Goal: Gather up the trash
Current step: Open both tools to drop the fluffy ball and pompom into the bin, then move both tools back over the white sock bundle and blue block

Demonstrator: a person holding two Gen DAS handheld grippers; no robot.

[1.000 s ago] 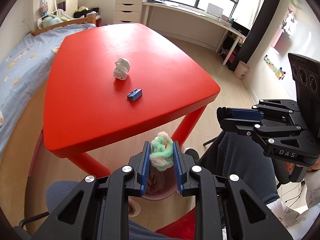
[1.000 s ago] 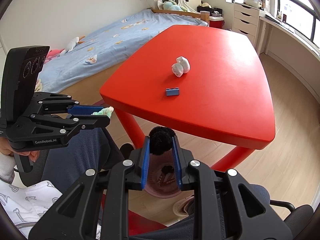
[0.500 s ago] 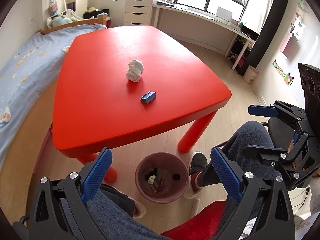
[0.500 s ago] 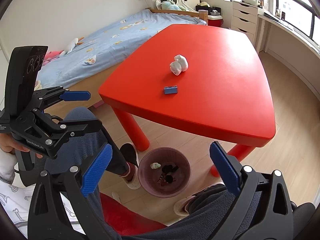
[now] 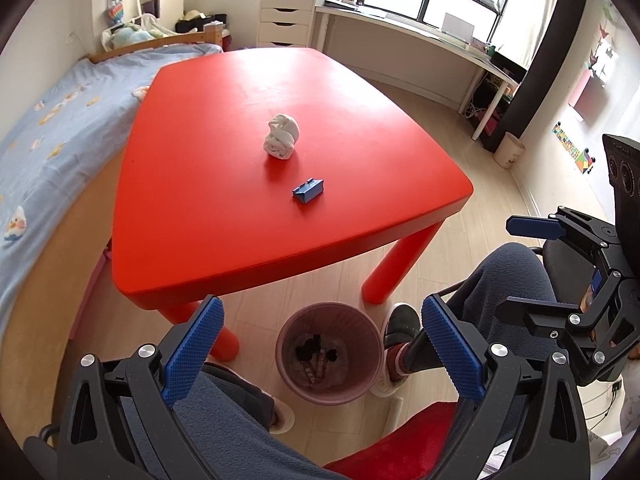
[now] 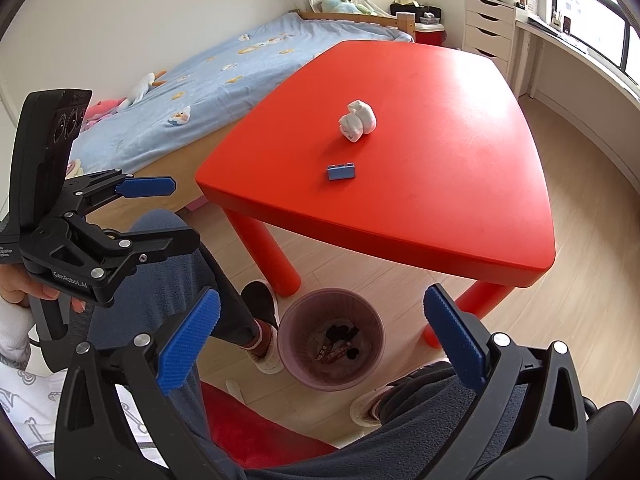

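A pink wastebasket point(image 5: 282, 346) point(image 6: 282, 338) stands on the floor by the red table's point(image 5: 240, 92) point(image 6: 440, 160) near legs, with dark bits and wrappers inside. My left gripper point(image 5: 320, 308) hangs open above it, nothing between its pads. My right gripper point(image 6: 322, 296) is over the bin too, its jaws opening and empty. Each gripper shows in the other's view: the right gripper point(image 5: 520, 270) at the right edge, the left gripper point(image 6: 168, 214) at the left. On the table lie a crumpled white wad point(image 5: 282, 136) point(image 6: 357, 121) and a small blue brick point(image 5: 308, 191) point(image 6: 341, 171).
The person's legs in dark trousers point(image 5: 508, 280) point(image 6: 168, 264) and shoes point(image 5: 400, 320) flank the bin, above a red seat point(image 5: 392, 448). A bed with a blue cover point(image 6: 224, 64) runs along the table's far side. White drawers point(image 5: 286, 20) and a long desk stand under the windows.
Both grippers opened wide. The green-and-white fluffy piece left the left jaws and the black fuzzy ball left the right jaws, and both dropped into the wastebasket.
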